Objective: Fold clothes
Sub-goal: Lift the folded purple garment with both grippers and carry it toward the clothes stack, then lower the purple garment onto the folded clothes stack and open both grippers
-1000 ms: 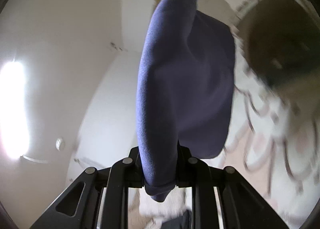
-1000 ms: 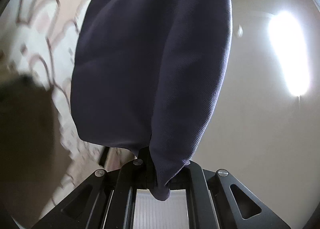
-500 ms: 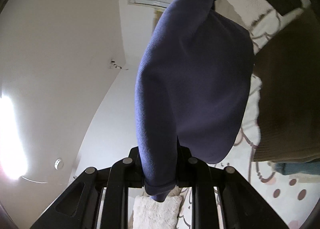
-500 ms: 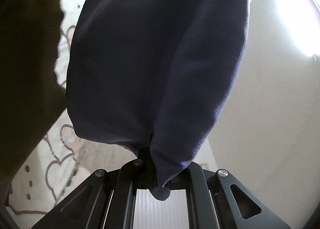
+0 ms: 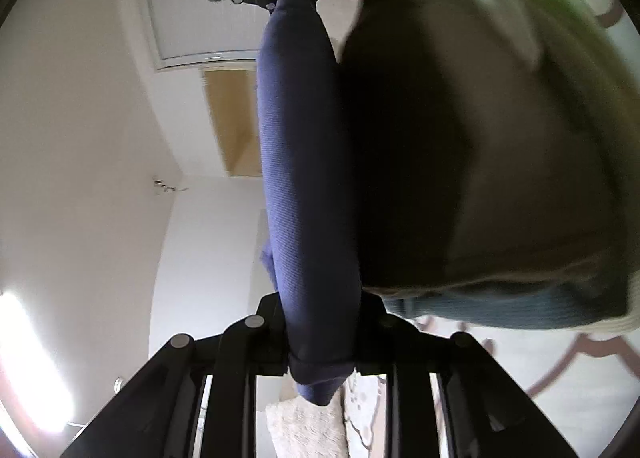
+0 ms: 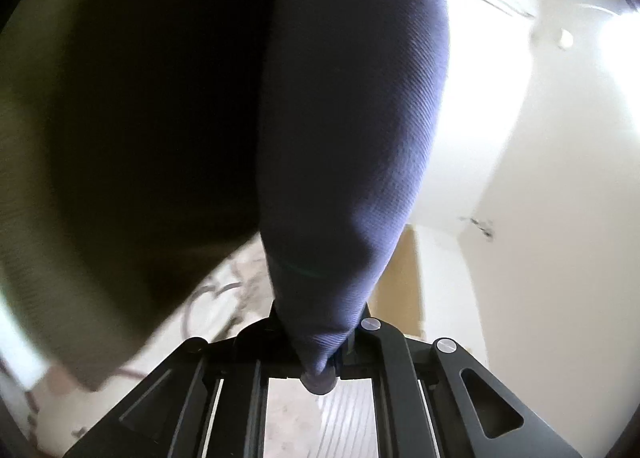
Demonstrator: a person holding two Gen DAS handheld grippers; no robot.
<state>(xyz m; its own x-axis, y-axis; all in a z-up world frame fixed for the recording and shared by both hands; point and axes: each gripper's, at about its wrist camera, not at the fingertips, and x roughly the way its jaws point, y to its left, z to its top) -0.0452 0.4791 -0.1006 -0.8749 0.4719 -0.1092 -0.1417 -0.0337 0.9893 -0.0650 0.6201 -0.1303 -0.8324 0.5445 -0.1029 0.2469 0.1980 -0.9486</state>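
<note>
White walls (image 5: 80,145), patterned bedspread (image 5: 580,390).

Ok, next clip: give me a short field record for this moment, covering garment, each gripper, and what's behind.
garment: navy blue ribbed knit cloth, stretched between both grippers
left gripper: shut on one end of the cloth
right gripper: shut on the other end
beside cloth: blurred olive-brown fabric mass
below: pale patterned surface with brown outlines
fold state: not yet laid down
</note>
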